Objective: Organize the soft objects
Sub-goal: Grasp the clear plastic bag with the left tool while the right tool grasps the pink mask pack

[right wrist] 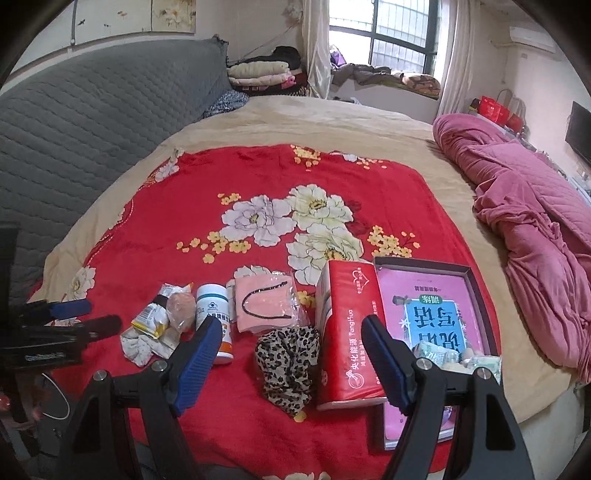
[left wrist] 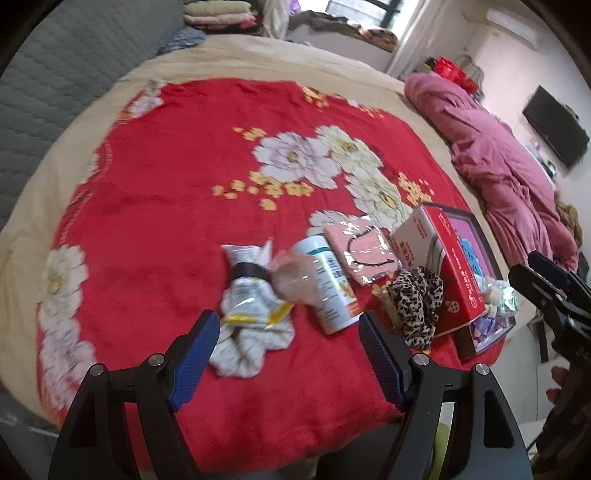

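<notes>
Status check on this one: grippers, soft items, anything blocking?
Left gripper open, empty. Right gripper open, empty. Leopard scrunchie untouched on red blanket, beside tissue pack. Nothing blocking.

A home bedroom — bed, folded quilts, curtained window.

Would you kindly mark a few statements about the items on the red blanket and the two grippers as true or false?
1. Both the left gripper and the right gripper hold nothing. True.
2. The leopard-print scrunchie lies inside the open box. False: it lies on the red blanket, left of the red tissue pack.
3. The white bottle lies between the pink packet and the white scrunchie. True.
4. The tissue pack is blue. False: red.
</notes>
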The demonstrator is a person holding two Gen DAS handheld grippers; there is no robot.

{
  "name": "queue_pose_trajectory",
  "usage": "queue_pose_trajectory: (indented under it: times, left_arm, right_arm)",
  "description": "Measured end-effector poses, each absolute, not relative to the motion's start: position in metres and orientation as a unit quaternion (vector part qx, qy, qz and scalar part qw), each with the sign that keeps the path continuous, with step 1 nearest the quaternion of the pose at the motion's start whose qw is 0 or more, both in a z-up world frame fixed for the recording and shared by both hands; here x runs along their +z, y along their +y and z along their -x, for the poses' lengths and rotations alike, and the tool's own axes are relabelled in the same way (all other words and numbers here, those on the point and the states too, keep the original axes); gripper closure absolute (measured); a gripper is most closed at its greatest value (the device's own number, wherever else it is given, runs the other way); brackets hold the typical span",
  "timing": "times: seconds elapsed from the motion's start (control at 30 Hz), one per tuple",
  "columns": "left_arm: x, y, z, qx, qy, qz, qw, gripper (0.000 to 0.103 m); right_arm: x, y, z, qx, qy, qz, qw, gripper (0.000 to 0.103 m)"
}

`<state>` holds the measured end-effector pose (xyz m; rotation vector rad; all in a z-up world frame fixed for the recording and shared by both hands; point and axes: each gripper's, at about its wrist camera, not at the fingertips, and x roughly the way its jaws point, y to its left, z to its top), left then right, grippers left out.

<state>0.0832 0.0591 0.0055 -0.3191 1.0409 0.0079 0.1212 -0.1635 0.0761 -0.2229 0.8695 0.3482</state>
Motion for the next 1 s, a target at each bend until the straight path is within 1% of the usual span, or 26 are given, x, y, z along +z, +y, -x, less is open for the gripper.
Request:
queue_pose_trajectory:
  times: [0.1, 0.33, 0.63, 0.7, 0.83, 0.9, 0.97, 1.0]
  left_arm:
    - [-0.007, 0.051, -0.104, 0.001, 0.507, 0.139, 0.851, 0.024]
    - [-0.029, 0.052, -0.139, 0.001, 0.521, 0.157, 0.839, 0.024]
    - [-0.056, 0.053, -0.158, -0.005, 0.543, 0.169, 0.823, 0.025]
    - [-0.060, 0.054, -0.160, -0.008, 0.545, 0.174, 0.820, 0.030]
    - [-0.066, 0.055, -0.164, -0.010, 0.549, 0.171, 0.818, 0.032]
    - [-0.067, 0.055, -0.166, -0.012, 0.549, 0.172, 0.818, 0.042]
    - [-0.070, 0.055, -0.169, -0.020, 0.554, 0.179, 0.813, 0.047]
    - [-0.072, 0.055, -0.170, -0.021, 0.556, 0.178, 0.812, 0.047]
  right_arm:
    - [0.069, -0.164, -0.126, 0.170, 0.427, 0.107, 0.882, 0.026]
    - [0.055, -0.165, -0.142, 0.165, 0.441, 0.112, 0.875, 0.026]
    - [0.035, -0.149, -0.167, 0.174, 0.457, 0.121, 0.864, 0.026]
    - [0.029, -0.143, -0.172, 0.178, 0.463, 0.121, 0.860, 0.026]
    - [0.013, -0.126, -0.182, 0.191, 0.478, 0.132, 0.847, 0.026]
    - [0.005, -0.119, -0.188, 0.193, 0.483, 0.137, 0.843, 0.026]
    - [-0.007, -0.113, -0.197, 0.193, 0.496, 0.135, 0.836, 0.026]
    - [-0.012, -0.111, -0.202, 0.193, 0.502, 0.132, 0.833, 0.026]
